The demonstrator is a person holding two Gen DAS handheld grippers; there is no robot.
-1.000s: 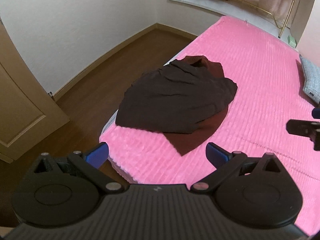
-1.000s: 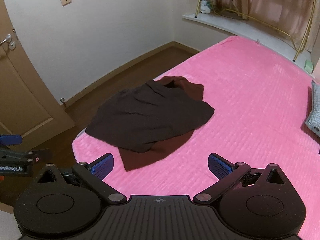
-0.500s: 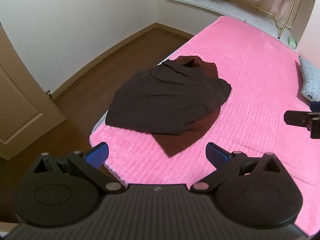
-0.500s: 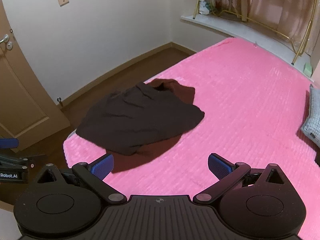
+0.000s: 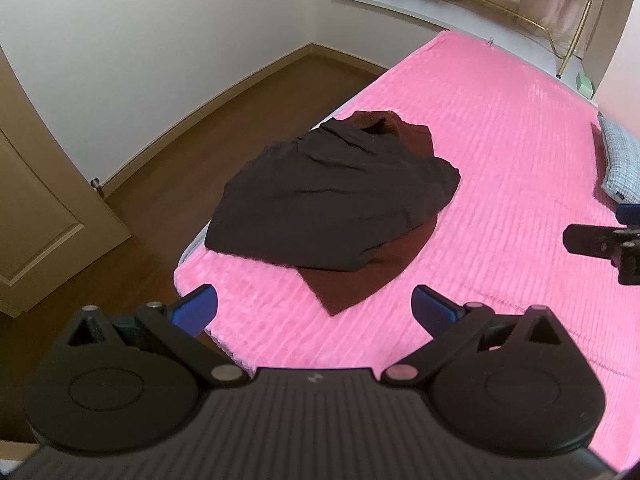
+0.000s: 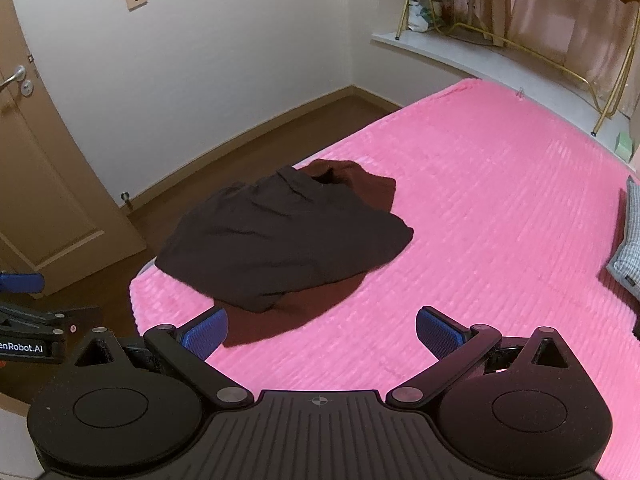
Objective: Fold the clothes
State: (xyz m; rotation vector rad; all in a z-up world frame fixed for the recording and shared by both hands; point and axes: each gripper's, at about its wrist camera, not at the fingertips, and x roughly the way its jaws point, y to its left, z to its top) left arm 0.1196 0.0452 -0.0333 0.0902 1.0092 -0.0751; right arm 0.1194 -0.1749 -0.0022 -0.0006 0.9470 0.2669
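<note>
A dark brown garment (image 5: 332, 196) (image 6: 280, 240) lies crumpled near the left edge of the pink bed (image 5: 500, 152) (image 6: 500, 208), on top of a maroon garment (image 5: 360, 280) (image 6: 296, 308) whose corner sticks out towards me. My left gripper (image 5: 314, 308) hovers open above the bed's near corner, short of the clothes, with nothing between its blue pads. My right gripper (image 6: 320, 332) is open too, just in front of the maroon corner, holding nothing. Each gripper shows at the edge of the other's view.
A checked grey pillow (image 5: 620, 164) (image 6: 628, 248) lies at the bed's right side. Brown wooden floor (image 5: 168, 184) and a door (image 6: 36, 200) are to the left. A windowsill with a gold-coloured rack (image 6: 520, 40) runs behind the bed.
Both cameras have drawn back and risen a little, so the clothes look smaller and further off. The garments have not moved and both grippers stay open.
</note>
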